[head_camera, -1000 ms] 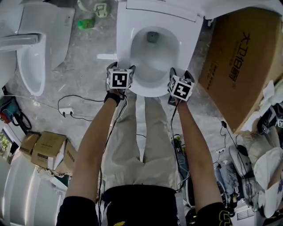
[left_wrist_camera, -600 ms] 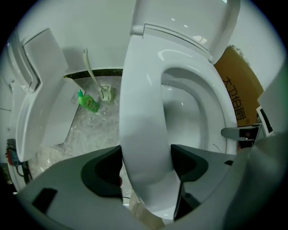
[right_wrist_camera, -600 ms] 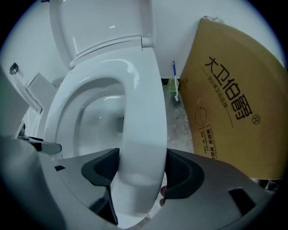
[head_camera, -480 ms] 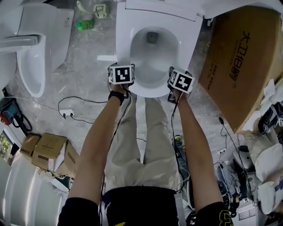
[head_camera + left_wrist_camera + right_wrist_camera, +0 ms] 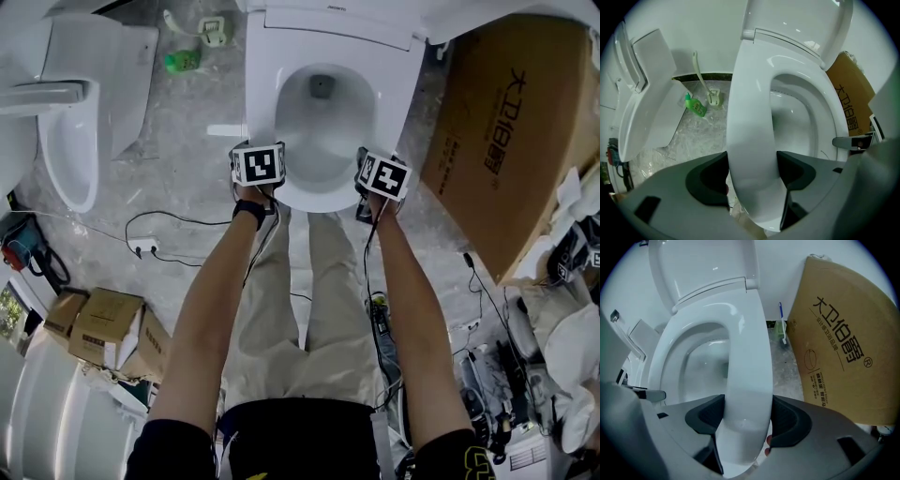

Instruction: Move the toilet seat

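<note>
Toilet seat [image 5: 261,103]: one, white, glossy, ring-shaped, down on the bowl [image 5: 323,112]. The lid [image 5: 328,23] is raised behind it.

Also counted:
- two hand-held grippers
- two toilets, the second toilet [image 5: 84,112] standing to the left on the floor
- one large cardboard box [image 5: 506,131] leaned at the right
- one green bottle [image 5: 183,60] on the floor

Left hand-held gripper [image 5: 751,171] is set across the seat's front-left rim. Its jaws are closing, the seat is between them, and both pads are seen against the seat's inner and outer edges.

Right hand-held gripper [image 5: 747,416] is clamped across the front-right rim the same way, with a pad on each edge.

Both bare arms are held out straight ahead, roughly parallel, one on either side of the bowl's front. A dark band [image 5: 248,208] is worn on the left wrist. Both marker cubes are turned up toward the head camera.
</note>
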Tool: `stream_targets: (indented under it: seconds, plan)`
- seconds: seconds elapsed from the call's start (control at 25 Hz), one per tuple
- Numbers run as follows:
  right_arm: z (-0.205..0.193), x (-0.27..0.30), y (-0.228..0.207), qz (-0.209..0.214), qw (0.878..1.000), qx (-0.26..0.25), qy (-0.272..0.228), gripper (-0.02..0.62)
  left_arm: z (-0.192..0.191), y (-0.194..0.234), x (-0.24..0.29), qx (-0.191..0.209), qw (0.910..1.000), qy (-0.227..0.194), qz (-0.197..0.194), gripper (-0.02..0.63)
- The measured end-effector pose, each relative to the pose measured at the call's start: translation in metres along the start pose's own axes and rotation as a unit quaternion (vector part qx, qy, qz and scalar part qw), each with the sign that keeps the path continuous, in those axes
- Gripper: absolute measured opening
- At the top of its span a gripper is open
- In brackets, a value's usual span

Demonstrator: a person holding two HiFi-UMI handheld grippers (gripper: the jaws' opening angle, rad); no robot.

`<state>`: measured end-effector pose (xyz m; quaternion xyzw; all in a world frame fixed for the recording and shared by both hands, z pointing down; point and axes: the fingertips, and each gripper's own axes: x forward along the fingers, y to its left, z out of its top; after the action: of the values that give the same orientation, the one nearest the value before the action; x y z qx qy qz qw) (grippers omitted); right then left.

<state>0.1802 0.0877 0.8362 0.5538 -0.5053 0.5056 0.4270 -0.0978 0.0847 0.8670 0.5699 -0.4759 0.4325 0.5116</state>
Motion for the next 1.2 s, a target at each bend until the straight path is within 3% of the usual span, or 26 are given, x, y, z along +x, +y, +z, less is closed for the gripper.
stream_targets:
  seconds: [0.4,1.2]
  plan:
    - [0.003,-0.018,0.001,0.02,1.0,0.005,-0.001,0.318,0.009,-0.006,-0.034,-0.024,0.9996,-0.016,-0.002,0.302]
    - [0.021,-0.083,0.007,0.071,0.997,0.013,-0.037,0.316,0.029,-0.018,-0.11,-0.047,0.9972,-0.047,-0.033,0.301]
